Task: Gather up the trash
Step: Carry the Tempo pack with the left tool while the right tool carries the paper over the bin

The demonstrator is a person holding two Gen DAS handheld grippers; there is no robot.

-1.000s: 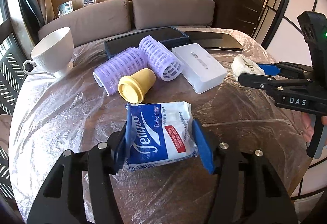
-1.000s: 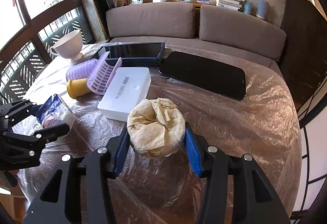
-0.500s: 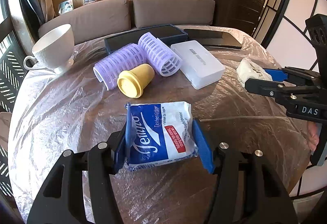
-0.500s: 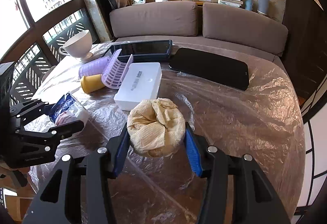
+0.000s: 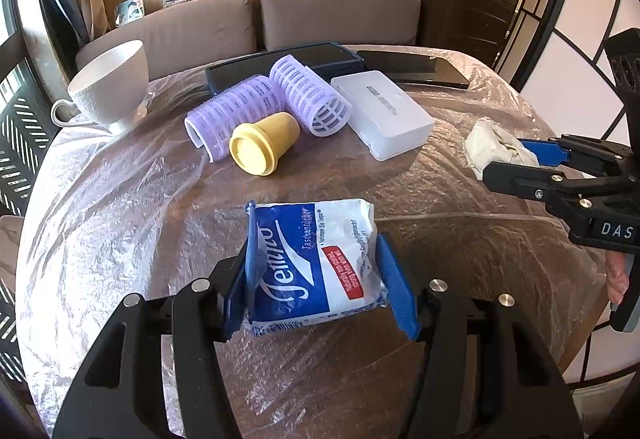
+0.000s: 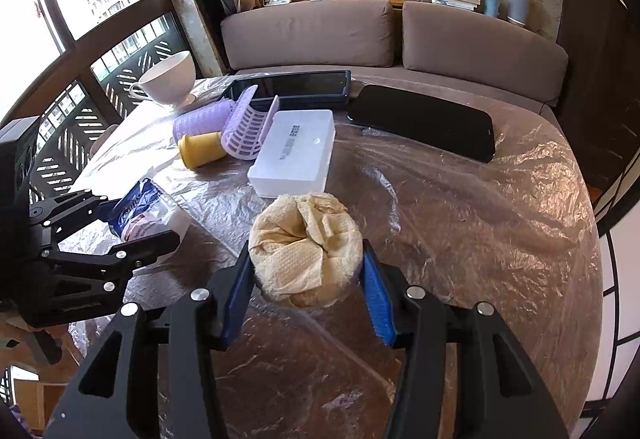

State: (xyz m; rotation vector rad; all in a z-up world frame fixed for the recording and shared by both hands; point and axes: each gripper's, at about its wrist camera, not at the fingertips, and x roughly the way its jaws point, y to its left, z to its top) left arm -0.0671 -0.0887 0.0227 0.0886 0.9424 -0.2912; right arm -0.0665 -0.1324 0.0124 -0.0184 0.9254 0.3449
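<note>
My left gripper (image 5: 316, 275) is shut on a blue and white tissue packet (image 5: 316, 263), held just above the plastic-covered round table (image 5: 120, 219). My right gripper (image 6: 306, 275) is shut on a crumpled yellowish paper wad (image 6: 306, 247), its blue pads pressing both sides. In the left wrist view the right gripper (image 5: 516, 161) shows at the right edge with the wad (image 5: 494, 147). In the right wrist view the left gripper (image 6: 132, 219) sits at the left with the packet (image 6: 148, 209).
On the table lie two purple hair rollers (image 5: 260, 107), a yellow cap (image 5: 262, 143), a white box (image 5: 382, 113), a white cup (image 5: 110, 85), a tablet (image 5: 280, 63) and a black phone (image 6: 420, 121). A brown sofa (image 6: 392, 35) stands behind.
The right gripper with the paper wad has drawn back toward the table's near right edge, so the table things look farther off. The left gripper and packet have kept still.
</note>
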